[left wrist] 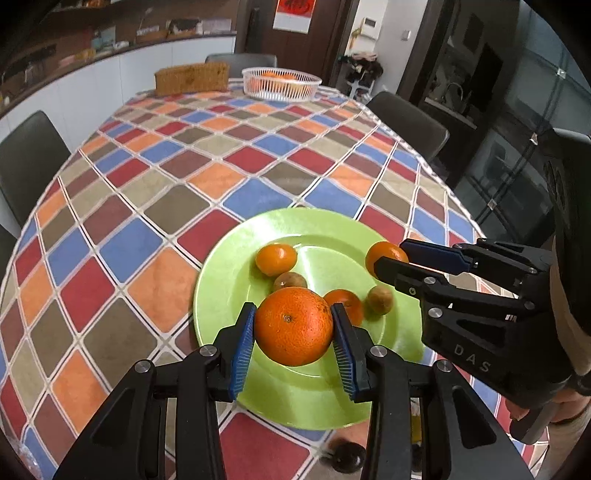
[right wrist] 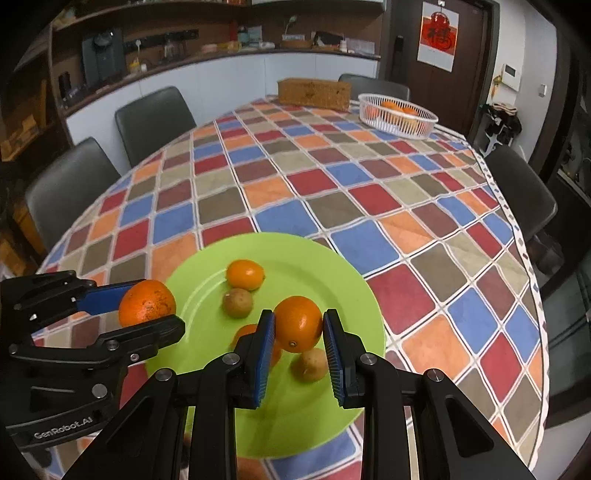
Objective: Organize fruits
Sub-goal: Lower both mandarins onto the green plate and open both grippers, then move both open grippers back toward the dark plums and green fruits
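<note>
Left wrist view: my left gripper (left wrist: 293,328) clamps the large round orange (left wrist: 293,326) over the green plate (left wrist: 221,295); my right gripper (right wrist: 299,328) pinches a smaller orange (right wrist: 298,323).

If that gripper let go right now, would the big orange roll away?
Probably a little: the big orange in the left gripper is round, so it would likely roll. The green plate below has a raised rim, which might stop it. Its skin looks firm, hardly fragile.

"DAS" is showing on the right tool (left wrist: 391,263); "GenRobot.AI" is showing on the left tool (right wrist: 149,308); the door poster's (right wrist: 438,35) red character is staying unreadable.
</note>
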Demonstrator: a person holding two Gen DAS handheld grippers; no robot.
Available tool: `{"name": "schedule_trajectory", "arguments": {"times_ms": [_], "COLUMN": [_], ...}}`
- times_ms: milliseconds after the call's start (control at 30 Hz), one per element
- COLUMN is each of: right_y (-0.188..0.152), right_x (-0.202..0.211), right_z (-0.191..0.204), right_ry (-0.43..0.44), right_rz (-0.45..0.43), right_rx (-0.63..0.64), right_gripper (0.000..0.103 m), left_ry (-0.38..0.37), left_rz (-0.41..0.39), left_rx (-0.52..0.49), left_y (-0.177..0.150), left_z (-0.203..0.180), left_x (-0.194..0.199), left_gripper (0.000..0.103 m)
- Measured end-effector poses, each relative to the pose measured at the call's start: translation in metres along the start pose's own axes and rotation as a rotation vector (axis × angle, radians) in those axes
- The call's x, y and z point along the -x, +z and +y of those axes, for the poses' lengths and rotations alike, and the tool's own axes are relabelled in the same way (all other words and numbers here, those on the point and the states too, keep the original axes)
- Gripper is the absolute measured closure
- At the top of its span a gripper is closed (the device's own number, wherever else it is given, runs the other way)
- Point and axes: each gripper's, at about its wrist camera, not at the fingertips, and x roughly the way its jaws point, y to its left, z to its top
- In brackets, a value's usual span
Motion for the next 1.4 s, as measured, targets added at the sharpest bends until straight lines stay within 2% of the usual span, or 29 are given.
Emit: {"name": "schedule_trajectory", "arguments": {"times_ms": [267, 333, 433, 500, 633, 767, 900, 1167, 1300, 1400], "right_y": [0.002, 0.002, 0.002, 0.000, -0.008, -0.019, -0.030, -0.054, -0.068, -0.080], "right_x": [-0.026, -0.025, -0.020, -0.015, 0.004, 0.028, 0.054, 0.104, 0.126, 0.138], "right_z": [-0.009, -0.012, -0.013, -0.013, -0.012, -0.009, -0.008, -0.001, 0.000, 0.000], "right_ry": [0.026, 0.033, 0.020, 0.017, 0.028, 0.029, 0.039, 0.032, 0.026, 0.013], "right_rz": [0.056, 0.047, 0.032, 0.027, -0.002, -0.037, -0.083, -0.175, -0.213, -0.231], "right_rx": [-0.062, -0.082, -0.084, -0.083, -0.076, -0.063, -0.067, -0.043, -0.033, -0.028], "right_gripper": [0.075, 0.073, 0.066, 0.066, 0.066, 0.061, 0.061, 0.061, 0.061, 0.054], "left_ry": [0.007, 0.017, 0.026, 0.032, 0.040, 0.039, 0.034, 0.038, 0.027, 0.021], "left_rz": [0.043, 0.035, 0.013, -0.005, -0.027, -0.080, -0.130, -0.214, -0.230, -0.238], "left_rx": [-0.018, -0.032, -0.045, -0.044, -0.040, -0.050, -0.071, -0.153, -0.192, -0.207], "left_y": [0.005, 0.006, 0.008, 0.008, 0.006, -0.001, -0.011, -0.035, -0.049, -0.059], "left_z": [0.001, -0.001, -0.003, -0.005, -0.008, -0.014, -0.025, -0.053, -0.065, -0.071], "left_x": [-0.018, -0.016, -0.010, -0.003, 0.014, 0.038, 0.063, 0.105, 0.117, 0.124], "left_gripper": [0.064, 0.063, 0.056, 0.055, 0.055, 0.052, 0.048, 0.043, 0.043, 0.041]}}
